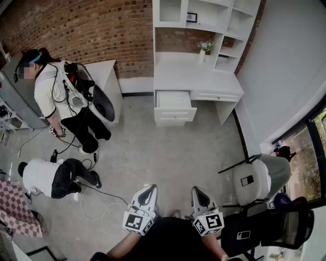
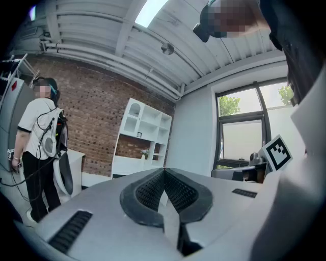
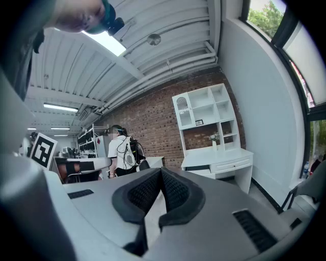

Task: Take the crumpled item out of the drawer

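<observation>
Two hand-held grippers sit tucked against their operator's body at the near edge of a brick-walled workroom, well apart from the white desk where the job lies. The left gripper (image 1: pixel 148 187) and the right gripper (image 1: pixel 198 189) point side by side across the open floor (image 1: pixel 168 153). Each has its jaws pressed together with nothing between them, a carrying posture that seems suited to walking rather than reaching.

Across the room, the desk's left drawer (image 1: pixel 173 99) stands pulled out from under the worktop (image 1: pixel 204 79), its front hanging over the floor, so access from above looks free. The crumpled item named in the task is presumably in that drawer. From this far off the inside reads only as a pale patch, and no item can be made out. A narrower drawer (image 1: pixel 216 95) to its right is closed. A vase of flowers (image 1: pixel 202 53) stands on the worktop below the white shelving (image 1: pixel 204 15), well back from the open drawer.

To the left, a standing person (image 1: pixel 53 92) wears cabled gear while a crouching person (image 1: pixel 46 176) works low on the floor among loose leads. Both are well aside from the straight line to the desk. Chairs (image 1: pixel 260 178) crowd the operator's right.

Judging by this, the task has not yet begun in earnest. The operator would need to cross the floor, and one pair of jaws would have to open before anything can be lifted out.
</observation>
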`<state>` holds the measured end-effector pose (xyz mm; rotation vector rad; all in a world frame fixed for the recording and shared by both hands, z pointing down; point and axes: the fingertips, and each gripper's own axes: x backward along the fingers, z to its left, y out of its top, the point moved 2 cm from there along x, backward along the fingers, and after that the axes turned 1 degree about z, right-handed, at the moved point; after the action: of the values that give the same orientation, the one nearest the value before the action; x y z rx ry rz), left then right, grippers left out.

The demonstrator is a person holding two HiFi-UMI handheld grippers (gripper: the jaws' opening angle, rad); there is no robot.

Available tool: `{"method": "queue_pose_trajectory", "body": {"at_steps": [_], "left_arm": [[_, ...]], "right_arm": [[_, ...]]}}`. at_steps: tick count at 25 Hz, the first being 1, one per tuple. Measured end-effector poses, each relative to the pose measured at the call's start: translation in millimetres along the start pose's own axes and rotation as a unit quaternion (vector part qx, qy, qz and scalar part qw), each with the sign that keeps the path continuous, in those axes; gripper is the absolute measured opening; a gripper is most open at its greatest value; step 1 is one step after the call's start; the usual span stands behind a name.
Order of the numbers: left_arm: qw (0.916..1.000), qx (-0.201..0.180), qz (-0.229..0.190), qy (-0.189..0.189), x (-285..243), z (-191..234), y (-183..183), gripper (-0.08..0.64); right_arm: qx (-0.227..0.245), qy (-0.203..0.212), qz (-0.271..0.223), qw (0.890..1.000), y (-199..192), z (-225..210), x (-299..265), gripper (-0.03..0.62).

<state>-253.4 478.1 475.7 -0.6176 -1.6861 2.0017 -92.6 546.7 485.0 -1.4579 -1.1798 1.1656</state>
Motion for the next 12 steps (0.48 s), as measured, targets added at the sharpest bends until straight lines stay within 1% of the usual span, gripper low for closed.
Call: {"method": "queue_pose_trajectory", "body": {"at_steps": [5, 12], "left_arm": [[1.0, 0.007, 0.003, -0.002, -1.9, 8.8, 9.6, 0.025], [0.9999, 0.008, 0.007, 0.003, 5.5, 20.6, 2.1, 0.025]], "right_arm": [[0.002, -0.001, 0.001, 1.0, 8.2, 5.3, -9.0, 0.014], [0.004, 0.003, 0.001, 1.0, 0.8, 16.0, -17.0, 0.014]]}}
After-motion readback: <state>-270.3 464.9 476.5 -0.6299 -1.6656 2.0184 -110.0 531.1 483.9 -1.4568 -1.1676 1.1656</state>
